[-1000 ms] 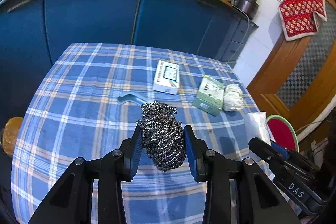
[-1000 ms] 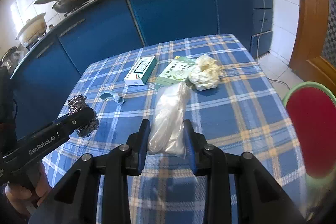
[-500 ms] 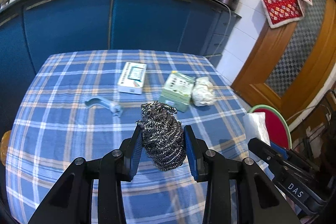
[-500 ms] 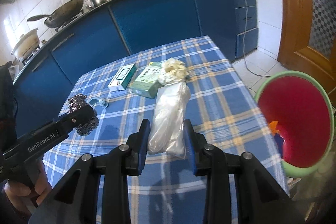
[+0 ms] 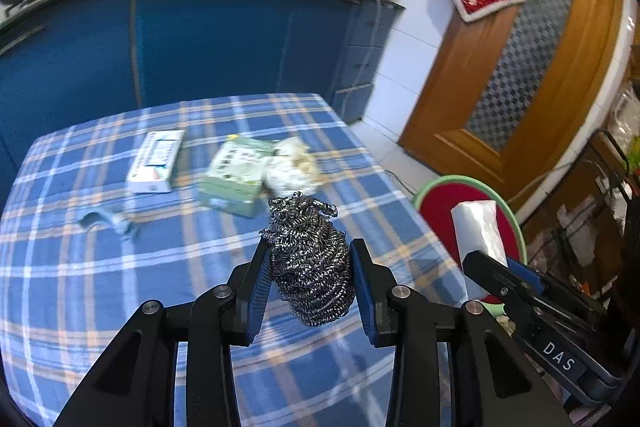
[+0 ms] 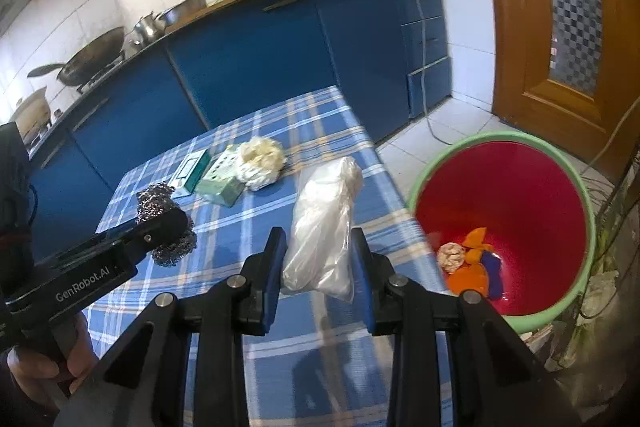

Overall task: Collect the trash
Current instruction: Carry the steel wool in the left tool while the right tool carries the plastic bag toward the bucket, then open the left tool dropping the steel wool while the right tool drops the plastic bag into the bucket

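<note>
The left gripper (image 5: 310,285) jaws clamp a steel scourer (image 5: 308,259); the right gripper (image 6: 318,259) jaws clamp a plastic bag (image 6: 324,223). Both loads hang above the counter (image 6: 248,239), not yet binned. The red bin (image 6: 520,195) beside it holds several scraps. Farther off, two boxes (image 5: 236,169), a paper wad (image 5: 292,163) and a blue clip (image 5: 106,221) are left to collect.

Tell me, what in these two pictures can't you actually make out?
- Print on the two boxes: the white box and the green box are motion-blurred in the left wrist view and too small in the right.
- Red bin: its near rim hides behind the right gripper.
- Steel scourer: its underside is hidden in the left gripper.
- Scraps in the bin: too small to identify.
</note>
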A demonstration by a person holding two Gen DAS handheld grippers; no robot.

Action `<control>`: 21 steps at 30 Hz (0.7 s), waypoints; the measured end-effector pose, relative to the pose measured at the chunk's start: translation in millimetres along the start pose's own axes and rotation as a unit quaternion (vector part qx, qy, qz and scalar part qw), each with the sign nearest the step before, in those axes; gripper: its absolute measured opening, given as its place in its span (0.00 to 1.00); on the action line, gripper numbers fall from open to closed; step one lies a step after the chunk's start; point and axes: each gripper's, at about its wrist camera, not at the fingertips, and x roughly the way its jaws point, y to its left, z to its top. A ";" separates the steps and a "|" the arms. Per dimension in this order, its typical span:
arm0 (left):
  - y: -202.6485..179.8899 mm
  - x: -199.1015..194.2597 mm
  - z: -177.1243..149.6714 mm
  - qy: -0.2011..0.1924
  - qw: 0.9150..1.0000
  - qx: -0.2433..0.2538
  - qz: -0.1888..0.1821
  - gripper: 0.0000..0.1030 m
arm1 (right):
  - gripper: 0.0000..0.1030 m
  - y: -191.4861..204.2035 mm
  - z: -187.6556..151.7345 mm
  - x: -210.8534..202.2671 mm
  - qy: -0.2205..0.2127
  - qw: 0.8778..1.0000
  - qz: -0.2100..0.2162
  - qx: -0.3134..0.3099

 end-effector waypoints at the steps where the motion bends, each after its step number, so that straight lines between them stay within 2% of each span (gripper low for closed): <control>1: -5.3 2.3 1.0 0.001 1.000 0.006 -0.004 0.38 | 0.34 -4.3 0.1 -2.1 -0.002 1.000 -0.003 0.003; 21: -106.4 56.8 12.3 0.038 0.993 0.089 -0.063 0.38 | 0.34 -96.7 1.1 -16.7 -0.019 0.994 -0.064 0.081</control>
